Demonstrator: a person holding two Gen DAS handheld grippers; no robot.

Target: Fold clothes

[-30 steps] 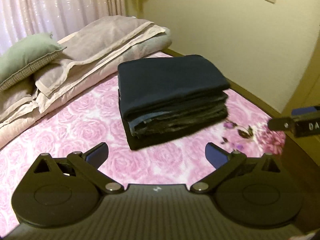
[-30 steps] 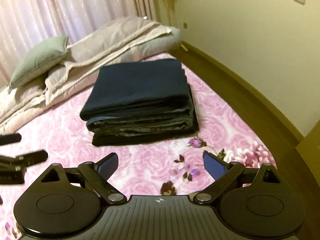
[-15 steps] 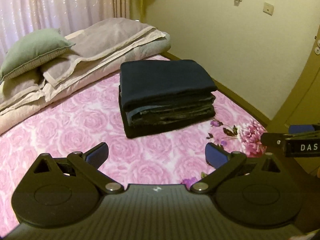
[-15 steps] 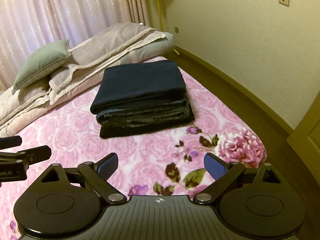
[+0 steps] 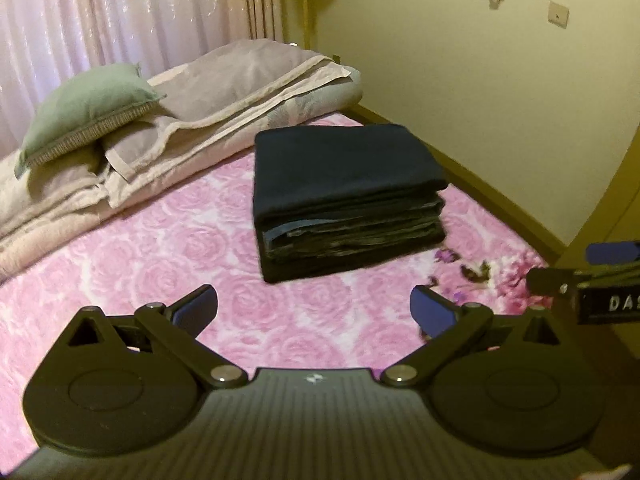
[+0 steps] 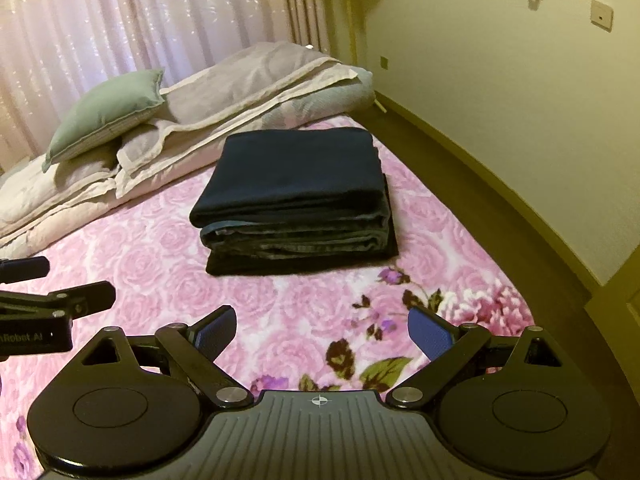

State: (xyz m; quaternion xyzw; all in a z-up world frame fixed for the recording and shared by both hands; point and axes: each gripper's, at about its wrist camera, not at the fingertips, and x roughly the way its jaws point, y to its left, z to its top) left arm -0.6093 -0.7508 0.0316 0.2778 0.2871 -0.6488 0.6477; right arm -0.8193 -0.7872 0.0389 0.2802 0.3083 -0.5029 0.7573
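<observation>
Item: neat folded stack of dark navy cloth garments (image 5: 344,200) | Place: pink rose-print bed (image 5: 168,256), towards its wall-side edge | Handling: soft, limp, likely heavy; support its underside | Your left gripper (image 5: 314,310), right gripper (image 6: 320,332): jaws wide, empty

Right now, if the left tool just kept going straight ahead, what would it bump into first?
Probably the stack of folded dark clothes on the pink bedspread. The left tool is open and empty, with only bare bedspread between it and the stack.

One stack of folded dark clothes (image 5: 344,184), one green pillow (image 5: 88,100), one folded beige quilt (image 5: 224,92), two grippers, one bed (image 5: 160,248), two wall plates (image 6: 602,16)
</observation>
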